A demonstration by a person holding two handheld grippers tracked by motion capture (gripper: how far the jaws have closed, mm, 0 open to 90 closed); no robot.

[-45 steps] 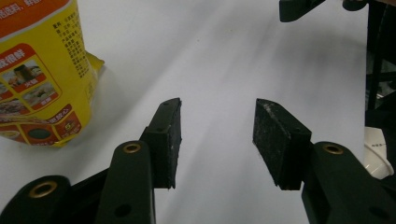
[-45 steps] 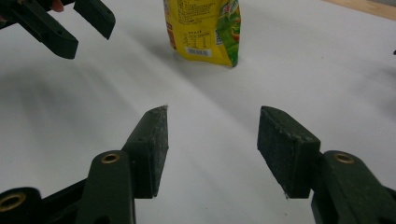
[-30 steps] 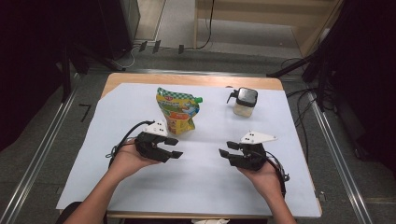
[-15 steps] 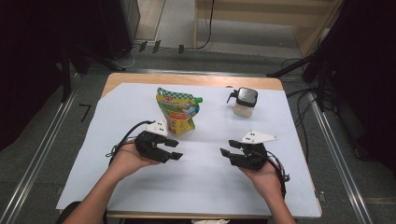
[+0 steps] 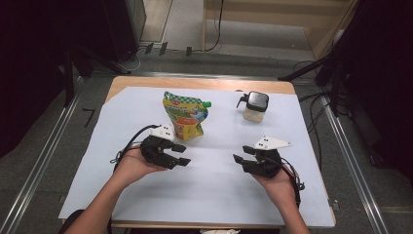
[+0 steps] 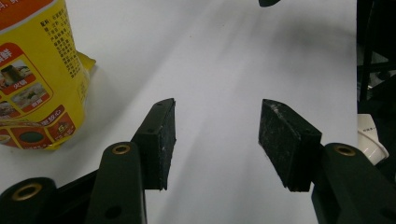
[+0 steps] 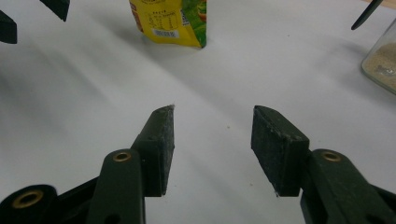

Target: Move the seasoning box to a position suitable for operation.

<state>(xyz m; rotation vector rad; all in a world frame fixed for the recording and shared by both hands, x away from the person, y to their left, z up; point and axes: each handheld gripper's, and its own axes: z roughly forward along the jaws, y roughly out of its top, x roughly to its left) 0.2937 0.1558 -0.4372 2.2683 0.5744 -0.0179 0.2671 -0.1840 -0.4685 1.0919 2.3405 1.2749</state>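
Yellow pouch (image 5: 185,116) upright at 12 o'clock of table (image 5: 214,204) centre, untouched.
Left gripper (image 5: 176,157) just below it, right gripper (image 5: 241,161) at 4 o'clock, both with jaws apart and empty. Best squeezed mid-body, gently (soft sides likely to buckle). Contents of pouch hidden; glass jar (image 5: 255,107) at 2 o'clock, black-lidded, partly filled with pale granules.

I can't read the tiny words on the yellow pouch (image 6: 32,79); the picture edge cuts it off.
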